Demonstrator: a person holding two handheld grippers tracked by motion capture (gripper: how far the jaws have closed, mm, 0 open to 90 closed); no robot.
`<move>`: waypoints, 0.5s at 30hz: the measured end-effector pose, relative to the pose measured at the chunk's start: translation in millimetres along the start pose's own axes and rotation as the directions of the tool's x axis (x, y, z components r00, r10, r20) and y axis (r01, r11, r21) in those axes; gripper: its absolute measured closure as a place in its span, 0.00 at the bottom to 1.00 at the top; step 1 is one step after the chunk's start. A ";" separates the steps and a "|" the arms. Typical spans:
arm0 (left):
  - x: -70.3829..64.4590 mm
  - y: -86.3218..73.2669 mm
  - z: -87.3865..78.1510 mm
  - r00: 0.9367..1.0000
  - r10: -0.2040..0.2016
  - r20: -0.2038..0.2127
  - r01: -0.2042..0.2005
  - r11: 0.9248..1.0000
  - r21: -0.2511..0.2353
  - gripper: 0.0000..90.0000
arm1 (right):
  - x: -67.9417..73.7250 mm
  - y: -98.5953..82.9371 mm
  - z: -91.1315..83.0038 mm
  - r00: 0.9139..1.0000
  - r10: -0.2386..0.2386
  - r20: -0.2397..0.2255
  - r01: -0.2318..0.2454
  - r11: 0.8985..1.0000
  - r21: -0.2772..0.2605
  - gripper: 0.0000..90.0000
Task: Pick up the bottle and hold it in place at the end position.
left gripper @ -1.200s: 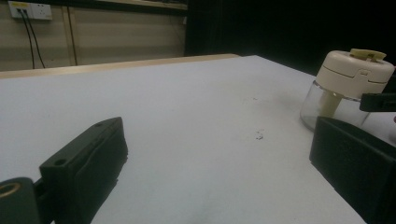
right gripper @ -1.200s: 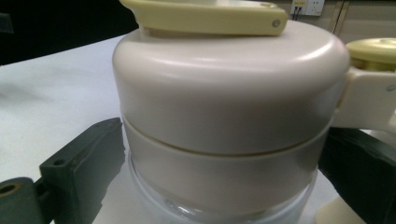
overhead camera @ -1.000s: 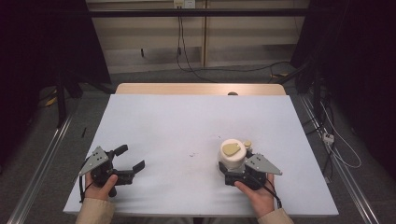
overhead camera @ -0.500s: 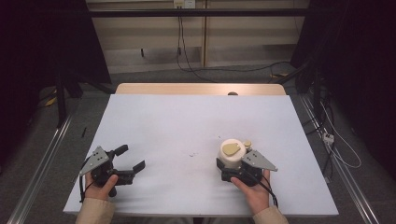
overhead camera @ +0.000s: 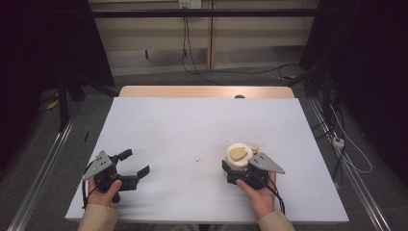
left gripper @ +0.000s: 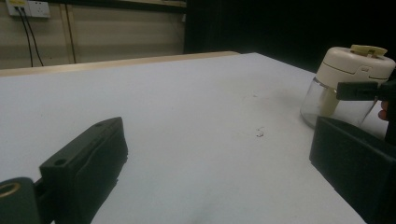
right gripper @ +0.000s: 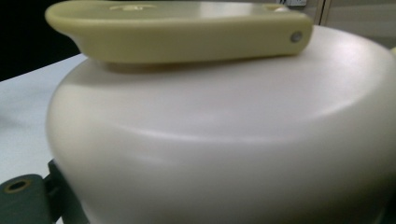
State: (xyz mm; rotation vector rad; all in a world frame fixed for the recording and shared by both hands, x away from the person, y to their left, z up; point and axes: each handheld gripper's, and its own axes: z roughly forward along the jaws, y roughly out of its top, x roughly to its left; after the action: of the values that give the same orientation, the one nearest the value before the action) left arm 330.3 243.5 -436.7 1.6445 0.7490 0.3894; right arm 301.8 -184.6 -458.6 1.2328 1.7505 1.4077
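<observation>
Right gripper: closed around the jar, jaws on its clear lower body under the cream lid; in the left gripper view one black jaw crosses the glass.
Left gripper: jaws spread wide, holding nothing, resting on the table at the near left.
Jar: stands upright on the near right part of the table, just ahead of the right hand; clear glass base, cream lid, a yellowish flap lying flat on top.
Change: over the last second the right gripper has shifted a little toward the near left and turned, and the jar has gone with it; the left gripper has stayed where it was.
Meaning: the grip on the jar looks settled, so the holding step seems done; the lid or flap is likely the next thing to work, and the free left gripper is well apart from it.
Risk: the glass is smooth and round, so it may twist in the jaws if the lid is pulled.
Table: white, with a few dark specks between the grippers.
</observation>
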 end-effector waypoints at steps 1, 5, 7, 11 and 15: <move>0.0 0.0 0.0 1.000 0.000 0.001 0.000 1.000 0.000 0.04 | -0.3 0.0 -0.1 1.000 0.000 -0.002 0.000 1.000 -0.001 0.07; 0.0 0.2 -0.4 1.000 -0.001 0.001 0.001 1.000 -0.002 0.04 | -1.8 0.5 0.5 1.000 0.015 -0.005 -0.015 1.000 -0.009 0.07; 0.5 0.2 -0.6 1.000 0.001 -0.001 -0.001 1.000 -0.003 0.04 | -2.6 1.2 1.3 1.000 0.015 -0.006 -0.015 1.000 -0.011 0.07; 0.9 0.1 -1.0 1.000 -0.002 -0.003 0.002 1.000 -0.001 0.04 | -3.3 2.9 2.2 1.000 0.015 -0.010 -0.015 1.000 -0.009 0.07; 0.9 0.1 -1.1 1.000 -0.009 -0.001 0.009 1.000 -0.008 0.04 | -4.9 5.1 3.0 1.000 0.017 -0.027 -0.017 1.000 -0.021 0.07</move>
State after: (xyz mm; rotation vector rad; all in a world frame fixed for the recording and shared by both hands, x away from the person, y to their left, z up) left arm 330.3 244.9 -436.4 1.6333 0.7541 0.3862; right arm 307.9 -187.6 -455.1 1.2261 1.7421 1.4549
